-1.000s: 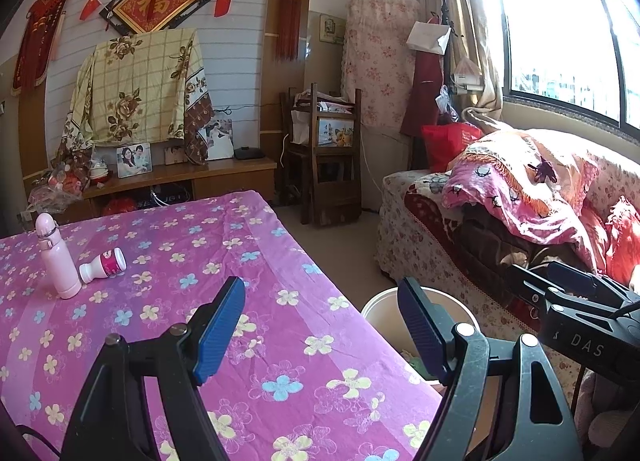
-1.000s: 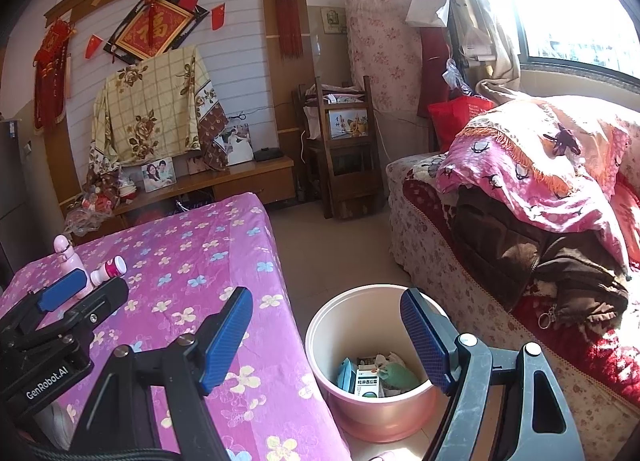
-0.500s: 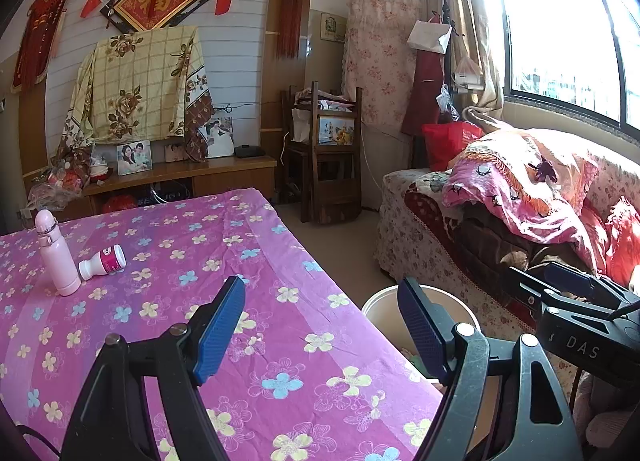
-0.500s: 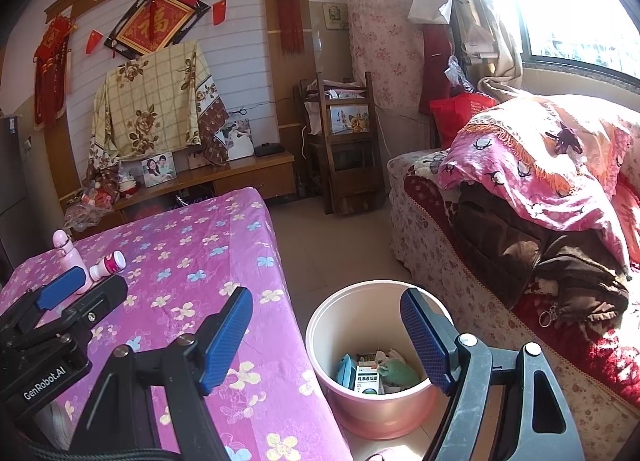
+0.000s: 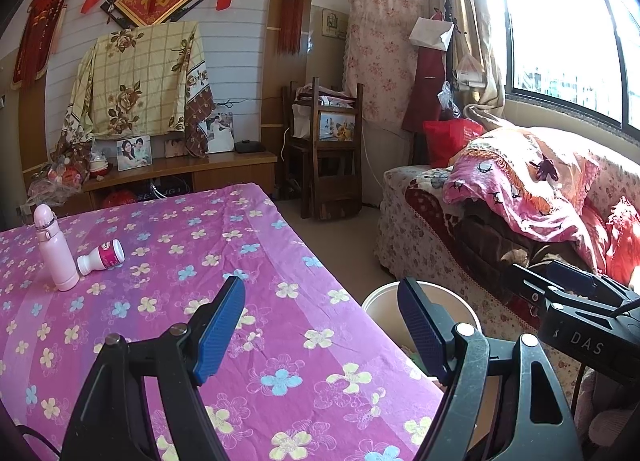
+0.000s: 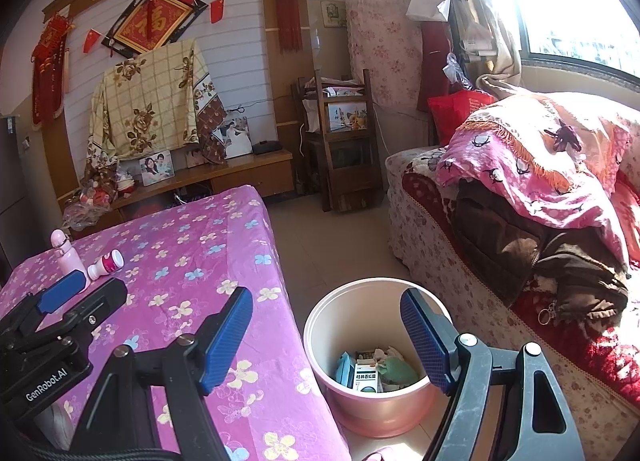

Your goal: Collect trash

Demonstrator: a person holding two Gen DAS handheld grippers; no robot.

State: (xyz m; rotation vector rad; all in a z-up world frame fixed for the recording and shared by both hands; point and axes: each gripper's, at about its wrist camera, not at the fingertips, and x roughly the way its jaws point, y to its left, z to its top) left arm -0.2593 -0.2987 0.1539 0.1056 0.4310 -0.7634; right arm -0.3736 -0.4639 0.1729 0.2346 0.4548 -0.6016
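**Bin part filled, two bottles left on the worktop**

The pink bin stands on the floor just beside the worktop, between it and the sofa. Some trash already lies at its bottom: a small box, a blue packet and some crumpled green and pale bits. So part of the collecting looks done.

On the far left of the worktop a small white bottle with a pink label lies on its side, touching or just beside a tall pink bottle that stands upright. The lying one looks like the trash left to pick up; whether the upright one counts I cannot tell.

The left gripper hangs over the near edge of the worktop, jaws spread wide and holding nothing. The right gripper hangs above the bin, jaws equally wide and empty. Both bottles are well apart from either gripper.
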